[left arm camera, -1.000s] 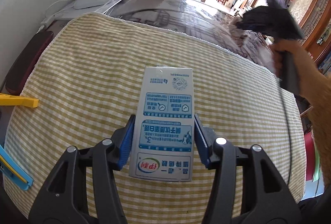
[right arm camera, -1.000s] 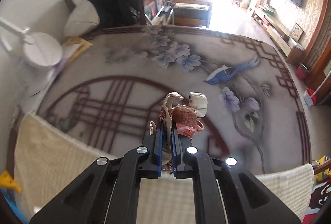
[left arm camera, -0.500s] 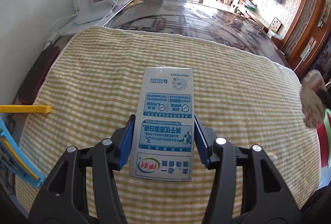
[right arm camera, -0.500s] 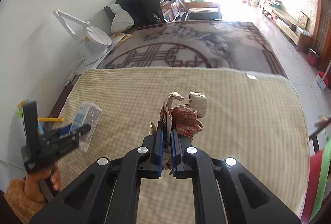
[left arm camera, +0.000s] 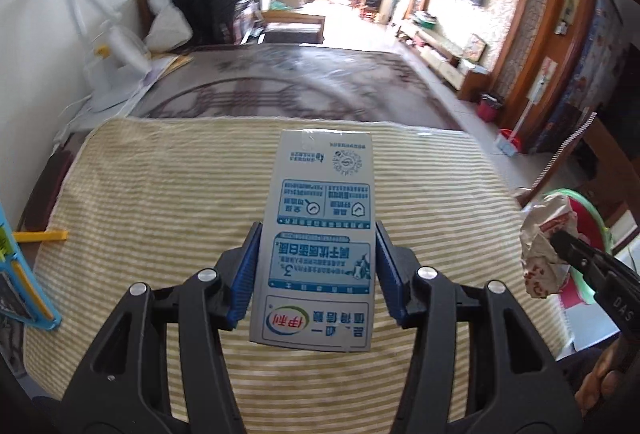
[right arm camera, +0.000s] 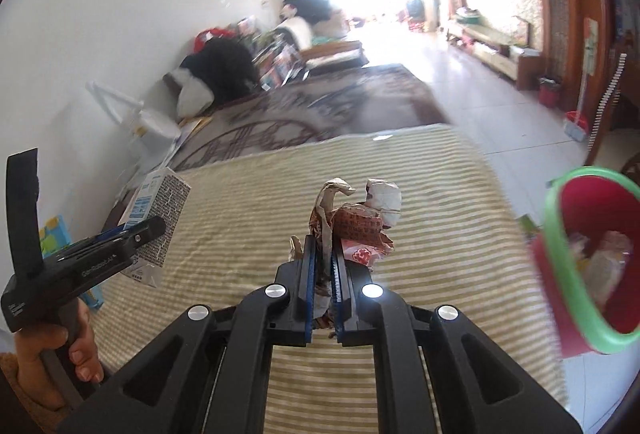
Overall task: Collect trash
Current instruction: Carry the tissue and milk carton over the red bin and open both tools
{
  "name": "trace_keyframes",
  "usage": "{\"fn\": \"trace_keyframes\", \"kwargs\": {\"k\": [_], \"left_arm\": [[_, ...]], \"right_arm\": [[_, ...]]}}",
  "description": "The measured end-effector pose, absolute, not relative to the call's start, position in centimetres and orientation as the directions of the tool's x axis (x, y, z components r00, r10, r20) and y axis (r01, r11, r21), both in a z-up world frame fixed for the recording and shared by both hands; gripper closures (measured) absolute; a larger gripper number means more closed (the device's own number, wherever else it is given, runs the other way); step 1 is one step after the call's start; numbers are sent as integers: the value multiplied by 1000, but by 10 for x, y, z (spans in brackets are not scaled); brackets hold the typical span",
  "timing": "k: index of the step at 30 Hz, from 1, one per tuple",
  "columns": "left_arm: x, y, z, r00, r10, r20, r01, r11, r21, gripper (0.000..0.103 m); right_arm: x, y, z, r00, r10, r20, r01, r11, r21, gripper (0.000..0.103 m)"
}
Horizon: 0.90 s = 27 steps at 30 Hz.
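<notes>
The left gripper [left arm camera: 318, 268] clamps a white-and-blue milk carton [left arm camera: 320, 234] above the striped yellow cloth [left arm camera: 160, 193]; the right gripper [right arm camera: 324, 266] pinches crumpled red-and-white paper [right arm camera: 356, 222] — beside a green-rimmed red bin [right arm camera: 576, 274], seemingly holding trash.

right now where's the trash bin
The red trash bin with a green rim is on the floor past the right edge of the striped cloth, to the right of the crumpled wrapper in the right hand-held gripper.

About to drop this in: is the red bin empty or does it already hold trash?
Not empty. The red bin shows pale crumpled scraps inside; how full it is, cannot tell.
</notes>
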<state>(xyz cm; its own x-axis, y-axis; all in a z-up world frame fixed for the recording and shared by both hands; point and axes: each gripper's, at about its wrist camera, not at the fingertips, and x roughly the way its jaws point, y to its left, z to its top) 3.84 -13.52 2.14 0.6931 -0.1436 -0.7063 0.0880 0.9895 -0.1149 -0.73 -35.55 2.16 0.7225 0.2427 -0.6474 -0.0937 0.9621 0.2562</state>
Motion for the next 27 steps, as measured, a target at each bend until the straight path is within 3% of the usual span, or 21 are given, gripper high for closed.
{"fn": "trace_keyframes", "kwargs": {"k": [13,27], "left_arm": [[47,-310,34,618,-391,-682,410,900,-144,52],[66,-461,13,338,-617,-711,626,711,-320,52]], "right_arm": [[-60,-513,30,782,4,-624,224,932,287,94],[-62,-626,1,714,-145,-684,454,840,296,90]]}}
